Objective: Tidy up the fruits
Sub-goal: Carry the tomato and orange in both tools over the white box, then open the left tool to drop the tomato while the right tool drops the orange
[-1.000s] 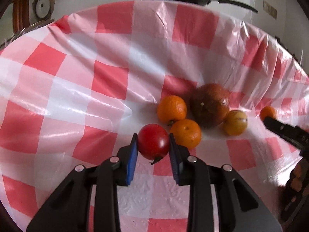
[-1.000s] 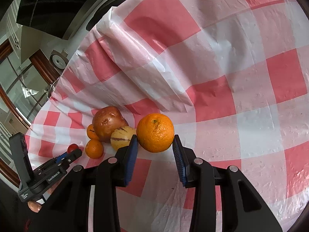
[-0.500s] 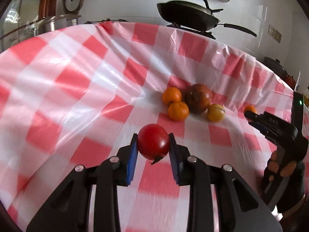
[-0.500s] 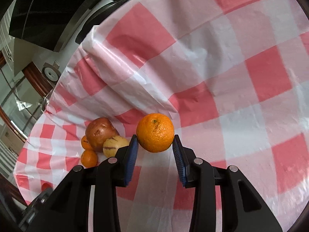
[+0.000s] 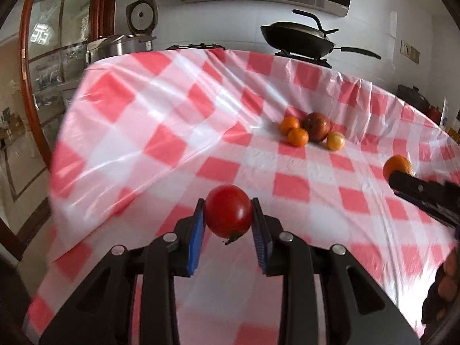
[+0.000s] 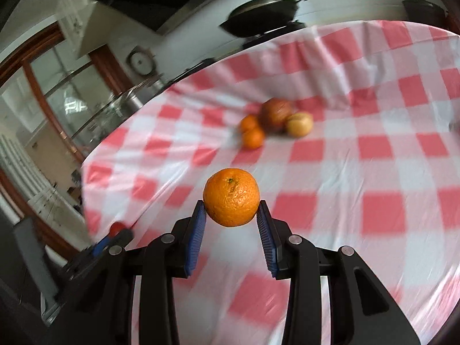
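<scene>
Left gripper [image 5: 228,224] clamped on red tomato [image 5: 228,211], centre frame. Fruit cluster [image 5: 312,130] on checked tablecloth [image 5: 149,120] at 1 o'clock. Right gripper [image 5: 402,174] at 3 o'clock, holding orange [image 5: 398,165]. Black wok [image 5: 299,38] at 12 o'clock.

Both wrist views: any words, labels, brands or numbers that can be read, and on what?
None can be read.
Rice cooker: front panel too small to make out.
White card at the far right edge: blue mark, too blurred to read.
Tomato, orange, tablecloth: no writing.
</scene>
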The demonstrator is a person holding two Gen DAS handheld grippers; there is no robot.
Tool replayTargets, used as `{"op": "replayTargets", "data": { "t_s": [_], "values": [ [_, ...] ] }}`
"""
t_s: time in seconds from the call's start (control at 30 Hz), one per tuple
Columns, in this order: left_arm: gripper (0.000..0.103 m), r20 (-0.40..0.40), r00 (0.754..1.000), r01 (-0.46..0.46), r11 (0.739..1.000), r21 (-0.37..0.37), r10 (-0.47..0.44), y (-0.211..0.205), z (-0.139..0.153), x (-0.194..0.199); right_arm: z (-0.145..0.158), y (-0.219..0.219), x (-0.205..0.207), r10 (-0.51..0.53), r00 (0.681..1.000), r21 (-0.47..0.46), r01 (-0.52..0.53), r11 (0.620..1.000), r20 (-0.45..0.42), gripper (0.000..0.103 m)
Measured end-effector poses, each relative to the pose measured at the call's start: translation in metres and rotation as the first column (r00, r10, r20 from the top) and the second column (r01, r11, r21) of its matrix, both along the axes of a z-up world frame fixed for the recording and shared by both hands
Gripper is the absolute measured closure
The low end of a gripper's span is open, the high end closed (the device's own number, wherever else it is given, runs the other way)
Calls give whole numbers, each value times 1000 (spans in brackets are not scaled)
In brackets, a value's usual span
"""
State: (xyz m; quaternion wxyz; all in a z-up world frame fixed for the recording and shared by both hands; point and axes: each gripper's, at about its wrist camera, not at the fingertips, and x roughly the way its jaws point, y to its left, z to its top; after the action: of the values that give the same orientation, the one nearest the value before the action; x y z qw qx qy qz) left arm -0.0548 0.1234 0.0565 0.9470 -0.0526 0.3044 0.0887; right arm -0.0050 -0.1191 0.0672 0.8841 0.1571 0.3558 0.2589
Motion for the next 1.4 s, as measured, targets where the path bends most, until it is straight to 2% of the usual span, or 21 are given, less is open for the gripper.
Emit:
{"op": "replayTargets", "data": {
  "t_s": [0.2, 0.37, 0.6, 0.73, 0.83, 0.97, 1.1, 1.23, 1.37, 1.4],
  "values": [
    [72, 8, 1000, -17, 998, 59, 17, 20, 4, -56, -7, 53, -59, 131, 991, -48, -131, 990, 1, 66],
    [72, -3, 998, -68, 996, 53, 69, 51, 1, -101, -7, 99, -104, 260, 965, -116, -256, 960, 20, 66],
    [72, -13, 989, -145, 985, 91, 147, 89, -7, -158, -10, 157, -165, 438, 897, -221, -417, 881, 55, 66],
    [72, -37, 977, -205, 974, 101, 209, 114, -19, -187, -17, 184, -194, 525, 850, -256, -499, 828, 44, 66],
    [72, -55, 967, -242, 966, 93, 248, 131, -26, -210, -27, 206, -220, 606, 795, -307, -568, 764, 38, 66],
    [72, -69, 945, -311, 945, 104, 318, 155, -40, -246, -39, 234, -258, 710, 702, -398, -639, 658, 46, 66],
    [72, -127, 916, -375, 924, 73, 382, 185, -63, -273, -60, 259, -288, 797, 604, -439, -718, 541, -5, 66],
    [72, -220, 887, -403, 913, 58, 405, 205, -96, -282, -91, 284, -307, 850, 517, -492, -769, 408, -103, 66],
    [72, -338, 852, -410, 911, 46, 401, 215, -137, -283, -128, 313, -314, 856, 462, -526, -800, 289, -232, 66],
    [72, -381, 835, -412, 910, 44, 397, 219, -151, -282, -141, 322, -315, 849, 453, -535, -805, 258, -271, 66]
  ]
}}
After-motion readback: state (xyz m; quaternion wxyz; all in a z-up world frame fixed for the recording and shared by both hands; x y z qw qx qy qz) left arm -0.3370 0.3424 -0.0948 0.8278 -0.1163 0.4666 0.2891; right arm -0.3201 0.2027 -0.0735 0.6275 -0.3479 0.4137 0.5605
